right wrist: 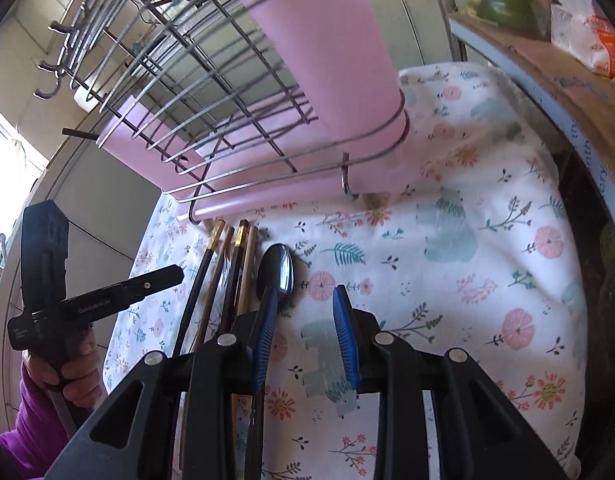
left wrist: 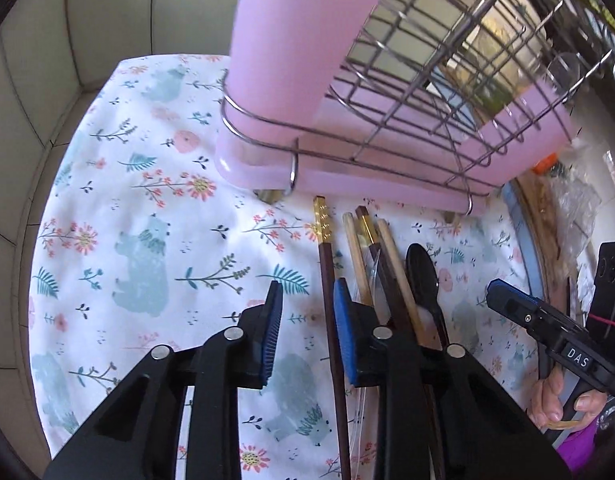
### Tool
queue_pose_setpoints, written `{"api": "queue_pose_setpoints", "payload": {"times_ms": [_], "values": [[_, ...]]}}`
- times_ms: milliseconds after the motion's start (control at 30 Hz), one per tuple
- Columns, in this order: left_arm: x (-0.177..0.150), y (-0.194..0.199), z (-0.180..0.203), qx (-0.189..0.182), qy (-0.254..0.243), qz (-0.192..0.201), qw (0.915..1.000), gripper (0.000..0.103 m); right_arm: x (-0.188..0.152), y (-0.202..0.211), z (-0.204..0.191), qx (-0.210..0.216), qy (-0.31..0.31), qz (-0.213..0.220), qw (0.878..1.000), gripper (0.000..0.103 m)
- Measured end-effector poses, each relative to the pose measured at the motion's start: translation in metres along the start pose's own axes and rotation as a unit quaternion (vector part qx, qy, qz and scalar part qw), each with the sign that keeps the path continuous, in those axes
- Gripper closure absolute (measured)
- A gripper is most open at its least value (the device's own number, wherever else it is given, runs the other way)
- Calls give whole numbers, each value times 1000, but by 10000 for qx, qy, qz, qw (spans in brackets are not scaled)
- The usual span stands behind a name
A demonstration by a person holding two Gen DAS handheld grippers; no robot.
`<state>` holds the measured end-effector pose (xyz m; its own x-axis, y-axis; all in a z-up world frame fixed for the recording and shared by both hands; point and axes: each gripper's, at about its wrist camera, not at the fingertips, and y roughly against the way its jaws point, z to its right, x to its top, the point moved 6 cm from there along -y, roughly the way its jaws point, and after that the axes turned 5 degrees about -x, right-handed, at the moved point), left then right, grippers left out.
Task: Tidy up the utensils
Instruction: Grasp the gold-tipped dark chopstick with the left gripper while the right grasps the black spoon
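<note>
Several chopsticks [left wrist: 395, 256] and a dark spoon [left wrist: 421, 276] lie side by side on a floral cloth [left wrist: 147, 200], just in front of a wire dish rack [left wrist: 427, 80]. A pink utensil cup [left wrist: 291, 60] hangs at the rack's corner. My left gripper [left wrist: 309, 316] is open and pointing down. A dark gold-tipped chopstick [left wrist: 327, 276] runs between its pads, close to the right one and not pinched. My right gripper [right wrist: 305, 320] is open over bare cloth, and the spoon [right wrist: 279, 268] lies just beyond its left pad. Each view shows the other gripper from the side.
The rack sits on a pink drip tray [right wrist: 227, 200], with the pink cup [right wrist: 327, 60] at its corner. A blue-rimmed wooden board [right wrist: 587, 128] borders the cloth and carries a green pepper [right wrist: 503, 4] and a packet [right wrist: 587, 36]. A tiled wall [left wrist: 47, 80] lies on the other side.
</note>
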<state>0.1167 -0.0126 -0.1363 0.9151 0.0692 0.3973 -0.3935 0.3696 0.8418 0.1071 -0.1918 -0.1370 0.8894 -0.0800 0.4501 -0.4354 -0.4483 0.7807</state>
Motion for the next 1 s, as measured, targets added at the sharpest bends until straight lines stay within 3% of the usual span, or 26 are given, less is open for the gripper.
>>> {"api": "queue_pose_setpoints", "payload": {"times_ms": [200, 333, 567, 1000], "values": [[7, -13, 14, 119, -198, -144, 9996, 79, -3, -8, -4, 63, 47, -157, 9998, 77], [8, -29, 19, 277, -301, -341, 9986, 90, -5, -15, -6, 83, 63, -299, 9995, 78], [10, -46, 27, 466, -388, -371, 9975, 96, -10, -30, -21, 332, 81, -663, 9972, 78], [0, -16, 11, 354, -311, -217, 9987, 98, -15, -47, -34, 201, 253, -1001, 9945, 82]]}}
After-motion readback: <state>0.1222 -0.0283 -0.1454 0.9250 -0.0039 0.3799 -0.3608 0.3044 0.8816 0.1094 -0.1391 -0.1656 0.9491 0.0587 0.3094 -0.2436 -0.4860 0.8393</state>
